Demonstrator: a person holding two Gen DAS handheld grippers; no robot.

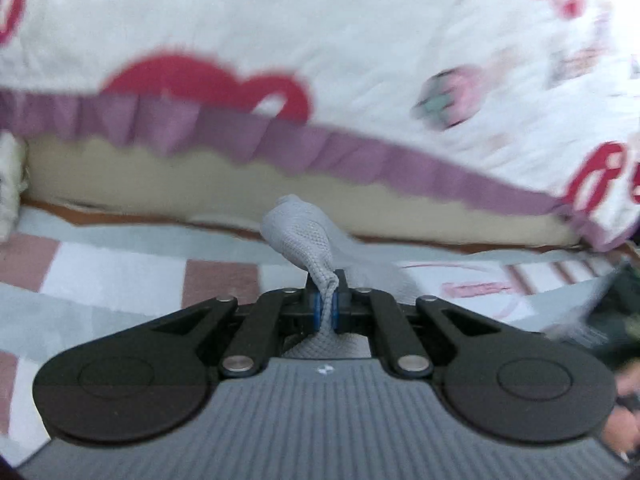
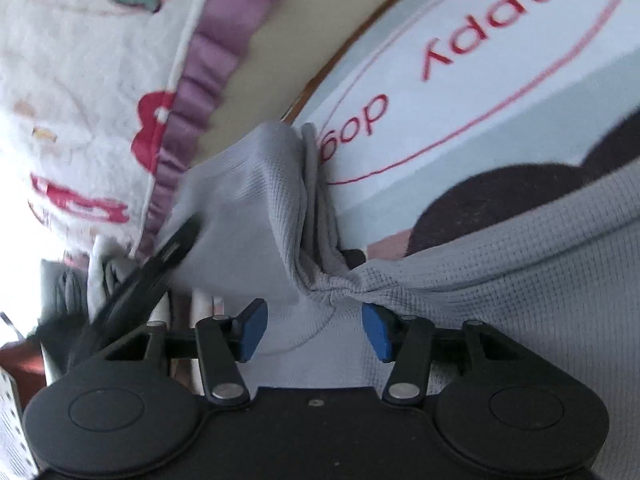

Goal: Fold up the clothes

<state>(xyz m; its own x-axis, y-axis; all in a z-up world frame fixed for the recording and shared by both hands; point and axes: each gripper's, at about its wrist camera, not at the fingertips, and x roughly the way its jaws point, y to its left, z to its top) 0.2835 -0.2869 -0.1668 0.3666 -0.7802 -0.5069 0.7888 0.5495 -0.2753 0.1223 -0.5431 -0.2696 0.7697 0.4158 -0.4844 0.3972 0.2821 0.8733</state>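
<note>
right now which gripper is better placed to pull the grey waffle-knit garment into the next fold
Left. The left gripper is shut on the grey waffle-knit garment; the right gripper is open, fabric loose between its fingers.

Light: soft daylight, overexposed at the left wrist view's top right and the right wrist view's left edge.
Blur: motion smear on the white blanket (image 1: 320,40); grey garment (image 2: 520,280) weave sharp.
Distortion: fisheye bending at edges.

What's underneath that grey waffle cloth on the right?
Under the grey garment a printed bedsheet with a dark brown patch shows past its edge. Whatever lies beneath the rest is covered.
</note>
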